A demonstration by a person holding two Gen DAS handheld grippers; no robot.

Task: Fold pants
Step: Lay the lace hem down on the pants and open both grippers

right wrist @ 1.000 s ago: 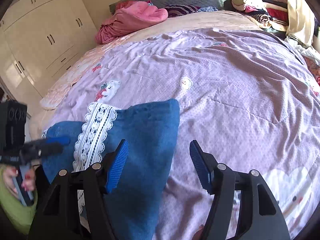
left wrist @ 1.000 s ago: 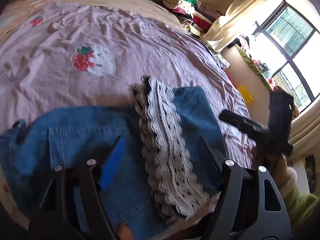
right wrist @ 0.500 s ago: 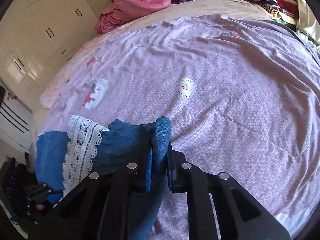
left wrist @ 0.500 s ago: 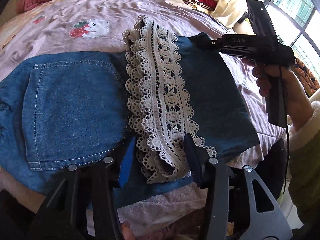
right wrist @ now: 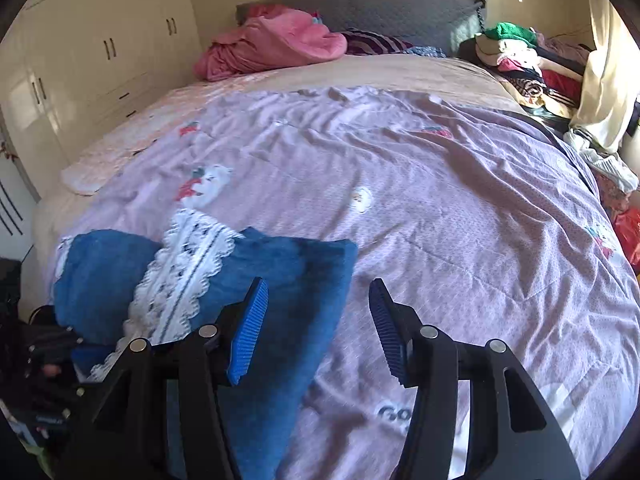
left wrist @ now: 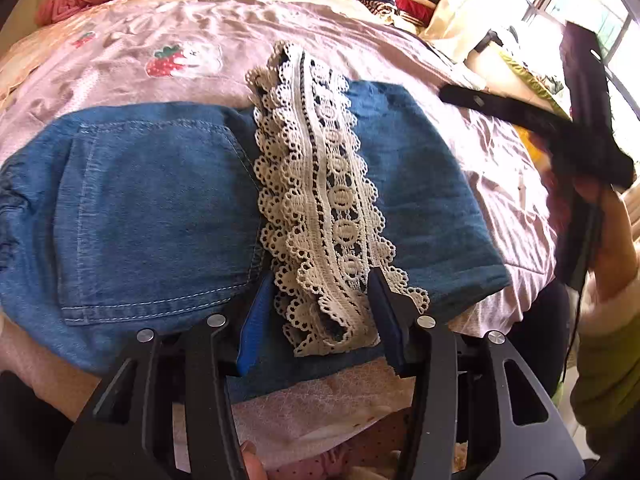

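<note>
The blue denim pants (left wrist: 152, 208) lie folded on the lilac bedspread (left wrist: 200, 32), with a cream lace hem band (left wrist: 324, 200) across the top. My left gripper (left wrist: 320, 312) is open, its fingers on either side of the near end of the lace. In the right wrist view the pants (right wrist: 288, 272) lie at the lower left with the lace (right wrist: 188, 276) on them. My right gripper (right wrist: 318, 328) is open and empty, held above the right edge of the denim. The right gripper also shows in the left wrist view (left wrist: 520, 108), off to the right.
A pink blanket (right wrist: 276, 44) is heaped at the headboard. A stack of clothes (right wrist: 520, 60) sits at the far right of the bed. White wardrobes (right wrist: 100, 60) stand on the left. A window (left wrist: 592, 8) is on the right.
My right gripper has opened, let go of the folded denim edge and drawn back. The left gripper has stayed open around the lace.
</note>
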